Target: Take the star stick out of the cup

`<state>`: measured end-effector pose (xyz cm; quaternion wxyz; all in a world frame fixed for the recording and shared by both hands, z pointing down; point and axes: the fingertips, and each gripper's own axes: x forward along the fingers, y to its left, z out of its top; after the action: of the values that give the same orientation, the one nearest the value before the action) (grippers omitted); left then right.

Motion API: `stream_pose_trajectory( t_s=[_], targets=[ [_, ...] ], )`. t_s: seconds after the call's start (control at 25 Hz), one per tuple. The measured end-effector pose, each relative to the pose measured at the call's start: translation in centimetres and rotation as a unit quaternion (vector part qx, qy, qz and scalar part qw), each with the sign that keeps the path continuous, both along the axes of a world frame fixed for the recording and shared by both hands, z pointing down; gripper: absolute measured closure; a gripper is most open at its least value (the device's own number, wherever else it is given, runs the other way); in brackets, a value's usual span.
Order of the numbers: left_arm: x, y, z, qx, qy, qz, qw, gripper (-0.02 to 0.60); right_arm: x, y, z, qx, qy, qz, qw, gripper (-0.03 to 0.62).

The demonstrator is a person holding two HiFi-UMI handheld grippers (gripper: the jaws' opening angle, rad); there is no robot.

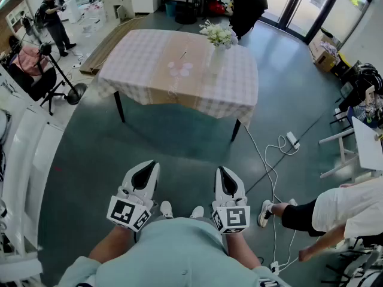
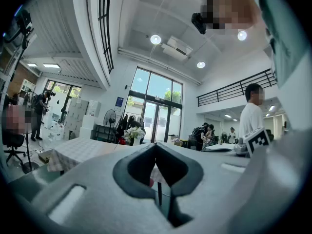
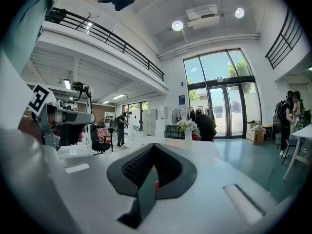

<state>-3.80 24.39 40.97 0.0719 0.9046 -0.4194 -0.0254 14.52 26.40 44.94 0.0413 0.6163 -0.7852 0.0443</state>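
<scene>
1. Star stick (image 1: 182, 56): I take it to be the thin sliver beside a pale pink spot, probably the cup (image 1: 179, 69). It sits mid tabletop (image 1: 134, 61), near the flower vase (image 1: 218, 40), and is too small to be sure of.
2. Nothing of the task looks done. The stick seems to sit where it belongs, and I stand well apart from the tabletop, with floor between us.
3. Left to do: approach, grip the stick, draw it out of the cup.
4. Left tongs (image 1: 145, 169): tips together, nothing between them, held by my waist.
5. Right tongs (image 1: 224, 177): fully closed, empty, touching nothing.
</scene>
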Motion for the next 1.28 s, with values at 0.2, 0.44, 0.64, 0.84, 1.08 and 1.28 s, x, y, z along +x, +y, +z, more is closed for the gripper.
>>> stream_pose_trajectory(
  t_s=[0.2, 0.44, 0.64, 0.84, 1.08, 1.28],
  targets=[
    [0.1, -0.2, -1.0, 0.001, -0.001, -0.003, 1.0, 0.578, 0.1, -0.3, -1.1, 0.002, 0.0, -0.002, 1.0, 0.599],
    [0.7, -0.2, -0.9, 0.001, -0.002, -0.004, 1.0, 0.578, 0.6, -0.4, -1.0, 0.002, -0.001, -0.004, 1.0, 0.599],
    [0.8, -0.4, -1.1, 0.0, -0.003, -0.004, 1.0, 0.578, 0.7, -0.5, -1.0, 0.001, -0.002, -0.004, 1.0, 0.599],
    [0.8, -0.3, -1.0, 0.0, -0.003, -0.002, 1.0, 0.578, 0.2, -0.4, -1.0, 0.004, 0.005, -0.009, 1.0, 0.599],
    [0.3, -0.2, -1.4, 0.001, -0.002, -0.001, 1.0, 0.578, -0.2, -0.3, -1.8, 0.015, -0.006, -0.01, 1.0, 0.597],
    [0.3, -0.3, -1.3, 0.0, -0.002, 0.001, 1.0, 0.578, -0.5, -0.4, -2.0, 0.017, -0.011, -0.018, 1.0, 0.589]
  ],
)
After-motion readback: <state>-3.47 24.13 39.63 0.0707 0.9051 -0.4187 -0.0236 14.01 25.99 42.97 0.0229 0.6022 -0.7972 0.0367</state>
